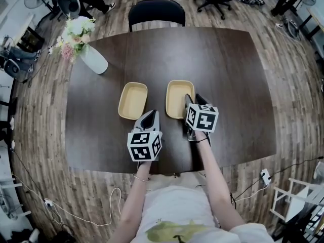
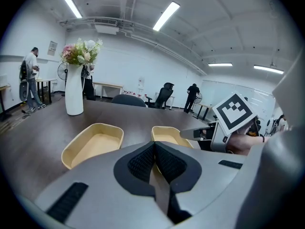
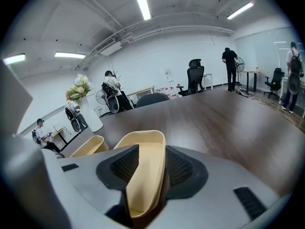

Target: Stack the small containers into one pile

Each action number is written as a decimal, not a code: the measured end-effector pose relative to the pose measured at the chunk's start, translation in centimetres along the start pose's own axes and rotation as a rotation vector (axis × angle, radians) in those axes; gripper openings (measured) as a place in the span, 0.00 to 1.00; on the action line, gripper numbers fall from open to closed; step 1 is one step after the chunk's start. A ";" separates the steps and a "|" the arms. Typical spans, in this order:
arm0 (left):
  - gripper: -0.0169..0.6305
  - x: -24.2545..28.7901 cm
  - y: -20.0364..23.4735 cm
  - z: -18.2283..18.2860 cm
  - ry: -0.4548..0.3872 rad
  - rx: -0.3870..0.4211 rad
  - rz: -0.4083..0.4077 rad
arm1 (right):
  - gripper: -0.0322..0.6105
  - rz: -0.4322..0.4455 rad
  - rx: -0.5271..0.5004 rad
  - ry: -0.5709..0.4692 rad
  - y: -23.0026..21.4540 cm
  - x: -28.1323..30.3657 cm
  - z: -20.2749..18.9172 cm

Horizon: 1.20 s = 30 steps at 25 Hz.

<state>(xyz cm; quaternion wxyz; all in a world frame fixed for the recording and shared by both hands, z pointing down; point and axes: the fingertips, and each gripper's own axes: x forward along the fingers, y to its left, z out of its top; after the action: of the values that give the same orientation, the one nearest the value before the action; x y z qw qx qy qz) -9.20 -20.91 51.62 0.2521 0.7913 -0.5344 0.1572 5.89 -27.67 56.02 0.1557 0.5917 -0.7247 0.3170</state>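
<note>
Left gripper (image 1: 150, 113): jaws together with nothing between them, seen plainly in the left gripper view; it is held low over the near part of the table.
Right gripper (image 1: 194, 97): jaws stand wide apart, astride the near end of the right container; the pads flank its wall on either side, and a firm press cannot be made out.
Right container (image 1: 177, 97): shallow tan tray, empty, lying on the table directly ahead of the right gripper, its near rim between that gripper's jaws; it sits ahead and to the right of the left gripper.
Left container (image 1: 132, 100): matching tan tray, empty, flat on the table just ahead and slightly left of the left gripper, apart from it; it lies beside the right container with a strip of bare table between them.
Table (image 1: 228, 85): dark wood, bearing both trays.
Vase of flowers (image 1: 90, 54): white, well beyond the left gripper, toward the far left corner of the table.
Chair (image 1: 156, 11): dark, at the table's far edge, beyond both grippers.
</note>
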 end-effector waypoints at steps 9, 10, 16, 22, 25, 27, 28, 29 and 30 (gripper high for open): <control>0.06 -1.7 0.2 0.7 -0.050 -0.004 0.051 | 0.13 0.076 -0.089 -0.048 1.5 -1.8 1.3; 0.06 -2.0 0.3 0.7 -0.057 -0.007 0.058 | 0.12 0.096 -0.095 -0.056 1.9 -2.1 1.4; 0.06 -3.5 1.1 0.7 -0.093 -0.021 0.092 | 0.09 0.170 -0.078 -0.066 4.1 -2.9 1.2; 0.06 -5.1 2.5 0.8 -0.105 -0.037 0.115 | 0.09 0.230 -0.044 -0.055 7.0 -3.4 0.8; 0.06 -5.7 3.6 0.3 -0.096 -0.039 0.113 | 0.09 0.253 -0.036 -0.051 9.0 -3.3 0.5; 0.06 -5.9 4.4 0.1 -0.087 -0.041 0.110 | 0.09 0.259 -0.036 -0.044 10.2 -3.0 0.3; 0.06 -6.1 4.8 0.0 -0.082 -0.042 0.108 | 0.09 0.261 -0.032 -0.040 10.7 -2.8 0.0; 0.06 -6.2 5.2 -0.1 -0.077 -0.042 0.105 | 0.09 0.266 -0.024 -0.035 11.3 -2.7 -0.3; 0.06 -6.4 5.7 -0.1 -0.072 -0.042 0.100 | 0.09 0.273 -0.014 -0.031 12.1 -2.6 -0.6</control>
<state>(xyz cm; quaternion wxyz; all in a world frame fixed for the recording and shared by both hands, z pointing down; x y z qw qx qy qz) -16.91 -17.64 49.71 0.2408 0.7635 -0.5851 0.1297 -5.08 -24.16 51.58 0.1041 0.4912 -0.8030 0.3210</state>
